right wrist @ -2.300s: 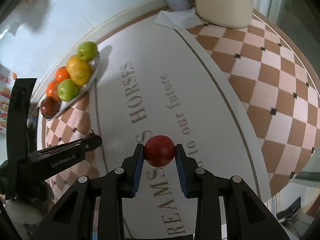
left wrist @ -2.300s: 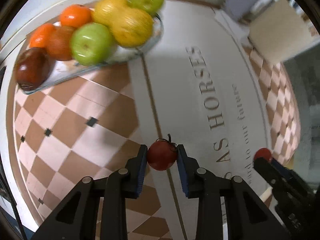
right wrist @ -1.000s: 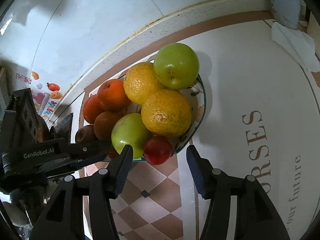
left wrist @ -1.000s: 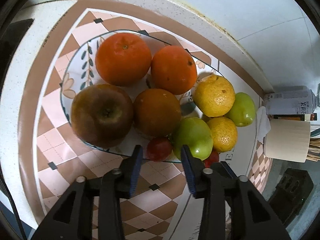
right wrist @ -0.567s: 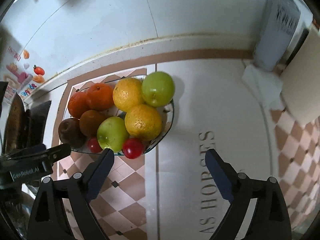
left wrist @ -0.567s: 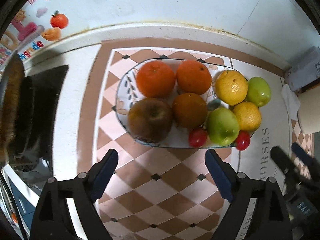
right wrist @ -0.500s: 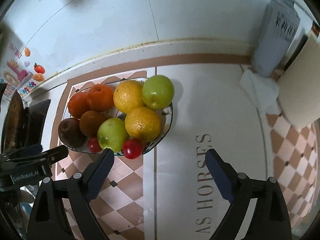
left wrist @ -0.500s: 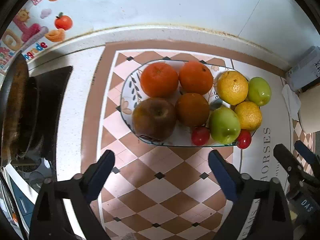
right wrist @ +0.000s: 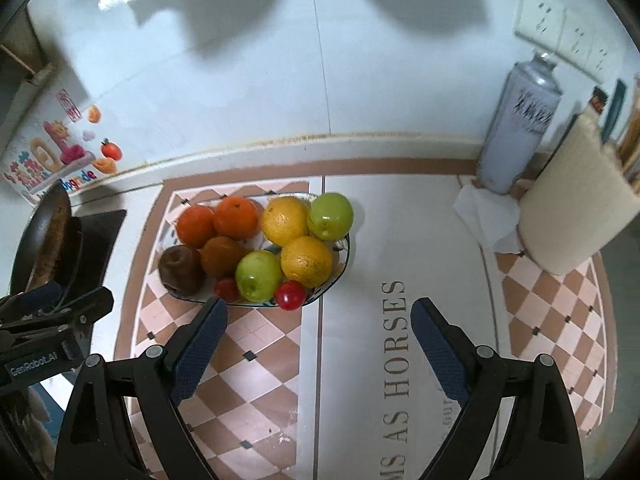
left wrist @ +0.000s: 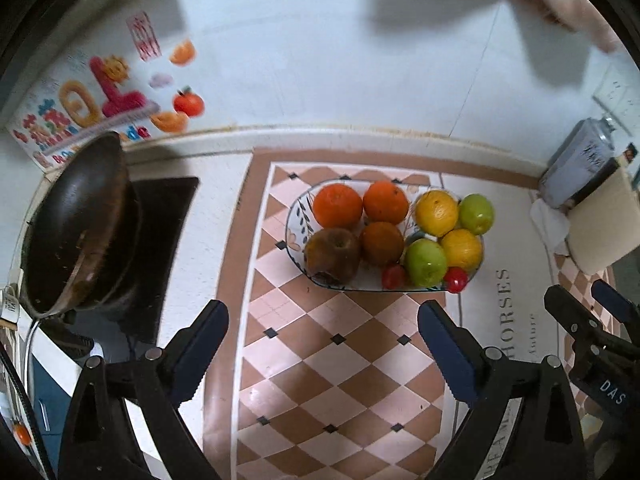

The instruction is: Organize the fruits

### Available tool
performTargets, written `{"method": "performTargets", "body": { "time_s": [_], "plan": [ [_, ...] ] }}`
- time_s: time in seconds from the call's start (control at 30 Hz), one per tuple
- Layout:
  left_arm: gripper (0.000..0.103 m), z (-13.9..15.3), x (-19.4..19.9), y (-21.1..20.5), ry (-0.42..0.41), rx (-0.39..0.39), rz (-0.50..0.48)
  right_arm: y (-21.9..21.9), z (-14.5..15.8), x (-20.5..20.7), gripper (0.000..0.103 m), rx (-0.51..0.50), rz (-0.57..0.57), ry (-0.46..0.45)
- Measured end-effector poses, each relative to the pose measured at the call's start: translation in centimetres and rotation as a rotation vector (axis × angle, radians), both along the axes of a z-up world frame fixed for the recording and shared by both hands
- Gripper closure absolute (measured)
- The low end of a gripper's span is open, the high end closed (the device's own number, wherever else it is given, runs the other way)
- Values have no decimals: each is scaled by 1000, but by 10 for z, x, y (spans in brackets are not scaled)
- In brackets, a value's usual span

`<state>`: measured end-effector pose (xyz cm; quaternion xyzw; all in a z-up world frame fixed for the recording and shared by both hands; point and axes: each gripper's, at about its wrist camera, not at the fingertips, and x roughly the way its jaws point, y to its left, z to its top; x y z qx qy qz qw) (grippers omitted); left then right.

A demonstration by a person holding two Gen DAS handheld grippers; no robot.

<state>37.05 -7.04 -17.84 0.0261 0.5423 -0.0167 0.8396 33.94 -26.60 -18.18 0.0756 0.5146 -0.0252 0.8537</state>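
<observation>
The glass fruit plate (left wrist: pixel 294 216) sits on the checkered counter mat (left wrist: pixel 332 360), and everything else can be placed from it. On its near edge lie two small red tomatoes: one (left wrist: pixel 393 276) between the brown apple (left wrist: pixel 332 255) and a green apple (left wrist: pixel 425 262), the other (left wrist: pixel 456 279) at the plate's right near corner, just beside that green apple. Behind them the plate holds three oranges (left wrist: pixel 338 205), two yellow citrus fruits (left wrist: pixel 437 213) and a second green apple (left wrist: pixel 476 213) at the far right end.

The left gripper (left wrist: pixel 322 344) hangs above the mat on the near side of the plate, its blue-padded jaws spread wide with nothing between them; the tomatoes lie beyond its fingertips, apart from both pads. The right gripper (right wrist: pixel 318 334) is likewise on the near side of the plate, jaws wide and empty; in its view the right-hand tomato (right wrist: pixel 290 295) lies just past the tip of its left finger, clear of it, and the plate's rim (right wrist: pixel 347 248) is ahead and to the left.

Left of the plate a dark wok (left wrist: pixel 76 224) sits on a black stove. Right of the plate, against the wall, stand a spray can (right wrist: pixel 520 120) and a paper towel roll (right wrist: pixel 576 204), with crumpled tissue (right wrist: pixel 486 216) at their foot.
</observation>
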Motion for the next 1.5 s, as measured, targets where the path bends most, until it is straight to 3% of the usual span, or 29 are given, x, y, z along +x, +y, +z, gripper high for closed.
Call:
{"method": "performTargets", "body": {
  "time_s": [0.33, 0.87, 1.17, 1.5],
  "plan": [
    [6, 65, -81, 17, -142, -28, -31, 20, 85, -92, 5, -30, -6, -136],
    [6, 144, -207, 50, -302, -59, -71, 60, 177, -251, 2, -54, -23, -267],
    [6, 162, -252, 50, -324, -49, -57, 63, 216, -298, 2, -52, 3, -325],
    [6, 164, -268, 44, -318, -54, -41, 59, 222, -302, 2, -50, 41, -314]
  ]
}}
